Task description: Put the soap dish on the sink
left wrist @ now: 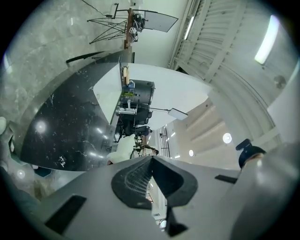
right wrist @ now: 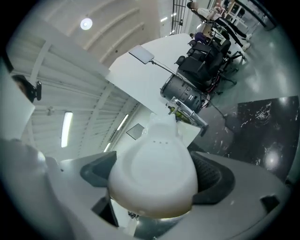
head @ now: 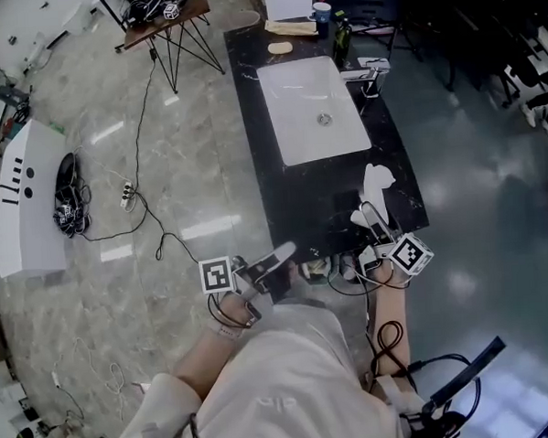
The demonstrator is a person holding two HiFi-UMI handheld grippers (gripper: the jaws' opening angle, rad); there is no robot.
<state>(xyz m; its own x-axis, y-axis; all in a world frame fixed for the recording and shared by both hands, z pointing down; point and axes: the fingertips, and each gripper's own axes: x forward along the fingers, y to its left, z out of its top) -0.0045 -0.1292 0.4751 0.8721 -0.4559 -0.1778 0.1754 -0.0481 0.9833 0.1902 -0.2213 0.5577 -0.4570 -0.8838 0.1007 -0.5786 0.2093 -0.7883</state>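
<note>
My right gripper (head: 370, 219) is shut on a white soap dish (head: 377, 184), held over the near right end of the black counter (head: 296, 199). In the right gripper view the soap dish (right wrist: 157, 176) fills the space between the two dark pads, its rounded underside facing the camera. The white sink basin (head: 309, 106) lies further along the counter, with a chrome tap (head: 369, 74) at its right. My left gripper (head: 278, 257) hovers by the counter's near left corner. Seen from the left gripper view, the left gripper (left wrist: 151, 180) has its pads pressed together with nothing in them.
A soap bar (head: 281, 47), a blue cup (head: 322, 19) and a dark bottle (head: 341, 38) stand at the counter's far end. A folding table (head: 167, 22) stands beyond on the left. A white box (head: 25, 194) and cables (head: 145, 206) lie on the marble floor at left.
</note>
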